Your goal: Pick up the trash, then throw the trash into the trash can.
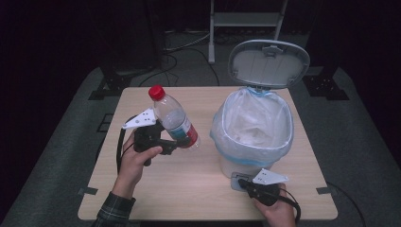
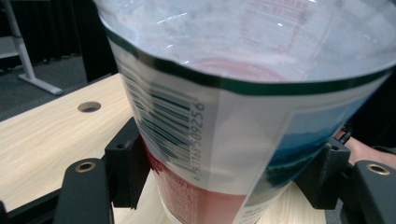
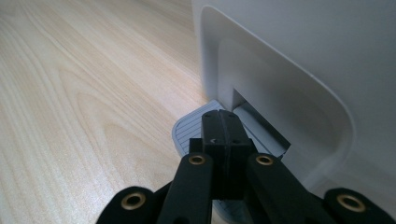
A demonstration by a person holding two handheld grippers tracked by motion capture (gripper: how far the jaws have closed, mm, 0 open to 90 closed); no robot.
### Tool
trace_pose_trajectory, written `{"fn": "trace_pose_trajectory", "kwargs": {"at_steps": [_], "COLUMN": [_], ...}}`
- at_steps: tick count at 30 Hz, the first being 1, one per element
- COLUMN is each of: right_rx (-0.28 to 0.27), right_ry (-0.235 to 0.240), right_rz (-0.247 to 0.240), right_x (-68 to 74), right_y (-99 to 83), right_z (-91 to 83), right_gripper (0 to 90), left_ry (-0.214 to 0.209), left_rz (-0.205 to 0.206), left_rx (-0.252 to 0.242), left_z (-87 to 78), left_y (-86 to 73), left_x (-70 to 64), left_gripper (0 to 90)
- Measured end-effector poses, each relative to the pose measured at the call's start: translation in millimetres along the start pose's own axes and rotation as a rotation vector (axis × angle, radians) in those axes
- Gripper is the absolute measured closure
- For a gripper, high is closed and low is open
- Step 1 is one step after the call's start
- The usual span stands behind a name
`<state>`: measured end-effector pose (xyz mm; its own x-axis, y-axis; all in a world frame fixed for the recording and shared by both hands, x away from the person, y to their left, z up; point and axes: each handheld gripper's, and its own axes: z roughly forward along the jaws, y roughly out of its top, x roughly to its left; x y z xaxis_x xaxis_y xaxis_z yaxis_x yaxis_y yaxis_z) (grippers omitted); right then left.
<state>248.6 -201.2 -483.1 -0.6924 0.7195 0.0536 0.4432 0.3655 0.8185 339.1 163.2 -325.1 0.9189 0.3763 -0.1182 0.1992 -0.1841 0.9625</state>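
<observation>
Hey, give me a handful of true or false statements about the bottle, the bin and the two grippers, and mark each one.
1. The left gripper is clamped on the bottle. True.
2. The bottle's cap is blue. False: it is red.
3. The bin's lid is shut. False: it stands open above the lined bin.
4. The right gripper, jaws closed, rests on the grey pedal at the bin's base. True.
5. The bottle lies flat on the table. False: it is held tilted above it.
</observation>
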Motion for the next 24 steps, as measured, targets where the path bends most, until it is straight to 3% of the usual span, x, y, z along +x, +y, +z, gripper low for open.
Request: {"fn": "trace_pose_trajectory", "kwargs": {"at_steps": [24], "right_rx": [-0.002], "right_ry": [0.003], "right_rz": [0.001], "right_x": [-0.1], "right_y": [-0.1], "right_z": [0.1], "right_gripper": [90.0], "left_ry": [-0.038], "left_rz": [0.031], "left_rx": [-0.057], "left_z": [-1.5], "left_y": [35.8], "left_x": [-0.3], "left_gripper": [29.0]}}
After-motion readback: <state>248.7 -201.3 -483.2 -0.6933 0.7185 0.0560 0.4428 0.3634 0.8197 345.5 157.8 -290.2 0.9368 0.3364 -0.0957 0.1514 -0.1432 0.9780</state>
